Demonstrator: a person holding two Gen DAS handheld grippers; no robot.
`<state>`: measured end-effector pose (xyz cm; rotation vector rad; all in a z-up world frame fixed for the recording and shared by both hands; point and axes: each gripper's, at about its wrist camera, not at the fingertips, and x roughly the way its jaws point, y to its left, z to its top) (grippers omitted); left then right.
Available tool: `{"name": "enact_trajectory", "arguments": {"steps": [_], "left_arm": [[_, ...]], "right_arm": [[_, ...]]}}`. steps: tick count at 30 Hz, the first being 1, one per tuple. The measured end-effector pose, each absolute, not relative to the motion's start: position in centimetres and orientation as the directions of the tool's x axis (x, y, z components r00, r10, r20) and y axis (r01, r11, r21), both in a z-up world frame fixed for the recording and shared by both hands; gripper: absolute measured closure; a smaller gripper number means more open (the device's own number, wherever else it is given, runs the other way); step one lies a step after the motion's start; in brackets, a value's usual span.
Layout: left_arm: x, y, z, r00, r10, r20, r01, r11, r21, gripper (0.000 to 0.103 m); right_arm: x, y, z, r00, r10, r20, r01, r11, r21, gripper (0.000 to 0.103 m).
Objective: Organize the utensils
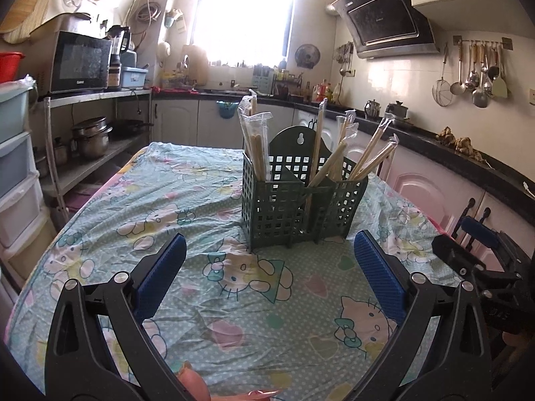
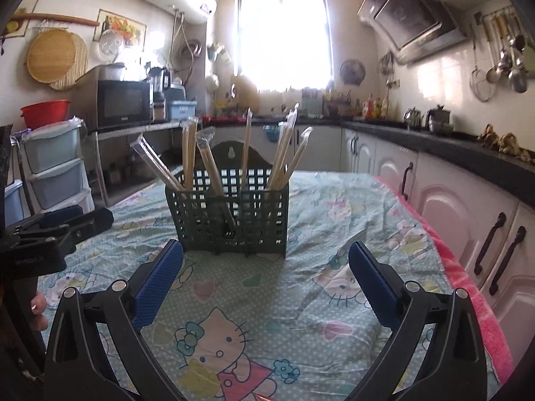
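From the left wrist view, the left gripper (image 1: pixel 269 260) hovers low over the bench (image 1: pixel 100 227), its jaws spread wide with nothing between them. Ahead of it, a dark green lattice utensil caddy (image 1: pixel 294 210) stands upright on the cartoon-cat print cloth (image 1: pixel 214 287) that covers the bench. Wrapped pairs of chopsticks (image 1: pixel 257 140) stand and lean in its compartments, some in the left section, others fanning out to the right. At the right edge, the right gripper (image 1: pixel 481 234) shows in part, beside the caddy and apart from it.

From the right wrist view, the right gripper (image 2: pixel 265 260) hangs just before the caddy (image 2: pixel 230 214), jaws spread and empty. The chopsticks (image 2: pixel 284 147) rise from all sections, tilting outward. The left gripper (image 2: pixel 67 219) enters at the left edge; whether its jaws are spread cannot be told here. Fingertips (image 2: pixel 38 304) show below it.
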<state>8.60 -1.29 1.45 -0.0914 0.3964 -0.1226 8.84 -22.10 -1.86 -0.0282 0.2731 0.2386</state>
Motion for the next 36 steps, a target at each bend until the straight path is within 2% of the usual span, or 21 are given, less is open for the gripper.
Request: {"name": "enact_trajectory", "arguments": {"steps": [9,16,36], "left_arm": [[8.0,-1.2,0.9,0.945,-0.106,-0.308,0.077,0.992,-0.104,0.01],[7.9,-1.2,0.8,0.951,-0.093,-0.294,0.067,0.993,-0.1,0.01],[7.7,-1.0,1.2,0.954,-0.106,-0.281,0.078,0.991,-0.108,0.01]], "right_arm": [[7.0,-21.7,-1.6,0.975,0.191,-0.115,-0.196,0.98,-0.038,0.006],[7.3,-21.7,-2.5,0.974,0.177,-0.14,-0.183,0.983,-0.032,0.006],[7.0,-21.8,-2.5,0.977,0.163,-0.136,-0.169,0.985,-0.028,0.006]]}}
